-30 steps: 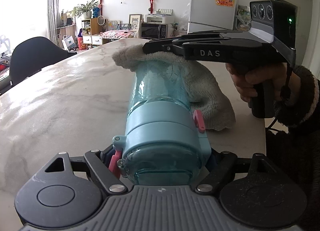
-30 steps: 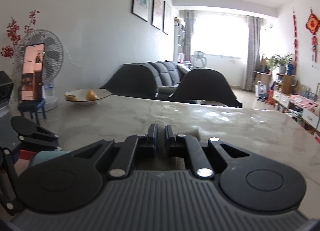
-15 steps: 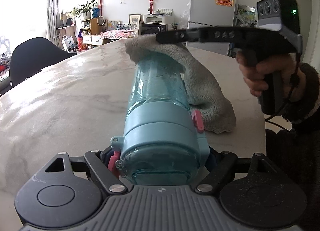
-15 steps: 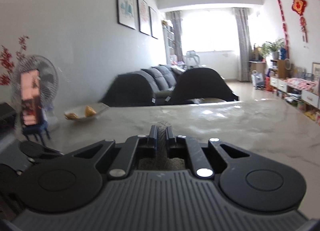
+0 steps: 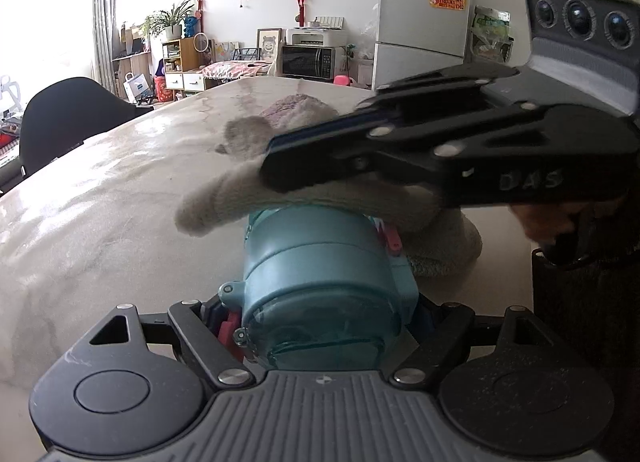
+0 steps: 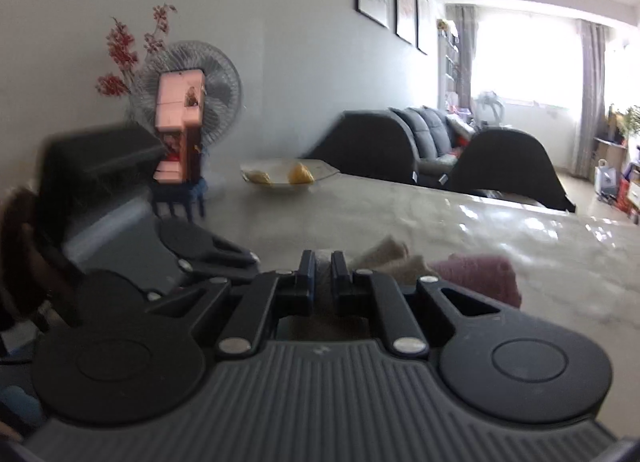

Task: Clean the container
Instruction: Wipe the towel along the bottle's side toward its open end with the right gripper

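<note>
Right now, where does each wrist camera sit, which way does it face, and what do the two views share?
Left wrist: on the left gripper, facing the fridge wall along the lying teal plastic bottle it clamps; the right gripper and a hand show.
Right wrist: on the right gripper, shut on the beige towel, facing the sofa and window; the left gripper's body shows at left.
Shared: towel, marble table.
</note>
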{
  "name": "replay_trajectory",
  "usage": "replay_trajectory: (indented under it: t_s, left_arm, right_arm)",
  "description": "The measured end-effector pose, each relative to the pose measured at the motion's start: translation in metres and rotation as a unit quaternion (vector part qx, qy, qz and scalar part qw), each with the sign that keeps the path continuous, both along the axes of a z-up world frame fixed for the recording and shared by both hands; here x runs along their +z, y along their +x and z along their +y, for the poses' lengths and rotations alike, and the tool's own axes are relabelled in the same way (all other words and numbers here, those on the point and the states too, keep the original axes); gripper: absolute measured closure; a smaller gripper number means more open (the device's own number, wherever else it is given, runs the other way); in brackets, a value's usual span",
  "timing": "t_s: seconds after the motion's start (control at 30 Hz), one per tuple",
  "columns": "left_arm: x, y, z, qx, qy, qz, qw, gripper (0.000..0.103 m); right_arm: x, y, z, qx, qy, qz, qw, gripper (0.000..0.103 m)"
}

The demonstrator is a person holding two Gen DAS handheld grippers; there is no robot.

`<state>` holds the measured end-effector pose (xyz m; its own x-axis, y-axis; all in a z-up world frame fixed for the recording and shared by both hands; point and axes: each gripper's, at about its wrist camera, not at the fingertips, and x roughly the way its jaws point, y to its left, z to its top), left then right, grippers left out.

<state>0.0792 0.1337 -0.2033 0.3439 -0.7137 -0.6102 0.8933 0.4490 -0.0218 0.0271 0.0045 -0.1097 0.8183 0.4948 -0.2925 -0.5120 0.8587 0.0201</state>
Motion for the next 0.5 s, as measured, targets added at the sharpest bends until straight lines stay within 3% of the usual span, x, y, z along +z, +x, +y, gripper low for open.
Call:
replay_trajectory:
  t_s: [0.5]
  left_arm:
    - [0.001, -0.004, -0.003, -0.008, 0.006, -0.006, 0.9999, 0.018]
  right_arm:
    - [-0.003, 0.005, -0.029, -0.058, 0.02, -0.002, 0.998, 0.095]
